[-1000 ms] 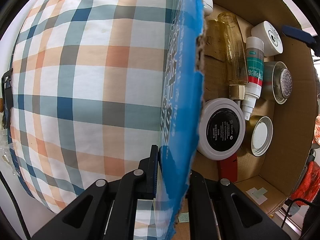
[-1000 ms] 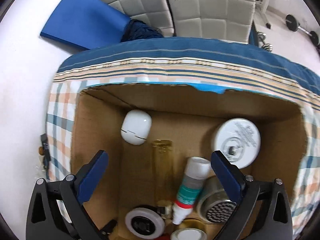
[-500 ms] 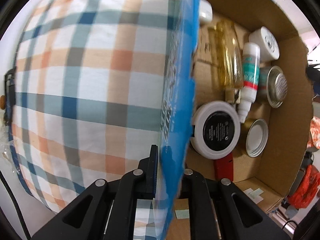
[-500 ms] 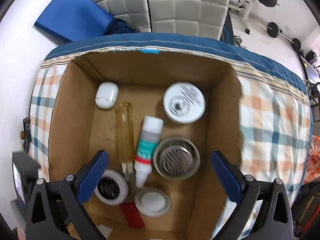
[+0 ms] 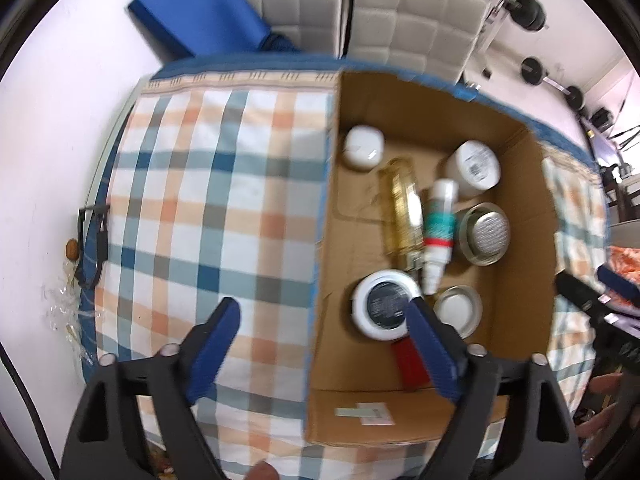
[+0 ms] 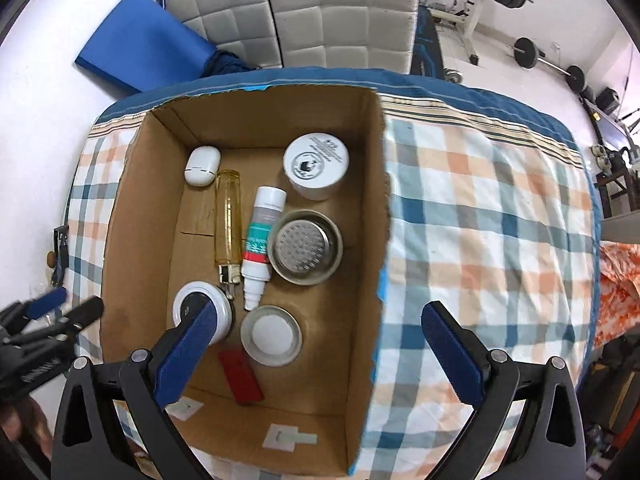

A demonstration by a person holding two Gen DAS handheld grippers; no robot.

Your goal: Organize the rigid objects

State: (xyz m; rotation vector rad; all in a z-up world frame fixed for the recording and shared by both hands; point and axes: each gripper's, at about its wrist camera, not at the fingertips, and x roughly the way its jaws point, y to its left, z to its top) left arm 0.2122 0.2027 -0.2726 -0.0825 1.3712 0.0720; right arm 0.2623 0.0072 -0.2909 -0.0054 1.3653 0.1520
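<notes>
An open cardboard box (image 6: 376,200) stands on the checked cloth. Inside lie a white case (image 6: 202,166), an amber glass bottle (image 6: 228,224), a teal-labelled white bottle (image 6: 262,240), a white jar (image 6: 316,160), a metal strainer cup (image 6: 306,246), a black-lidded jar (image 6: 188,304), a metal lid (image 6: 271,334) and a red flat piece (image 6: 240,376). My left gripper (image 5: 320,312) hangs high above the box's left wall (image 5: 320,240), its jaws opening with nothing pressed between them. My right gripper (image 6: 318,312) is open and empty above the box's right side.
The checked cloth (image 5: 200,220) covers the table around the box. Grey padded chairs (image 6: 320,12) and a blue mat (image 6: 136,44) stand behind the table. Barbells (image 6: 552,64) lie at the far right, and orange fabric (image 6: 620,280) at the right edge.
My left gripper let go of the box's blue-edged wall, opened wide and rose well above it. My right gripper rose and moved toward the box's right side.
</notes>
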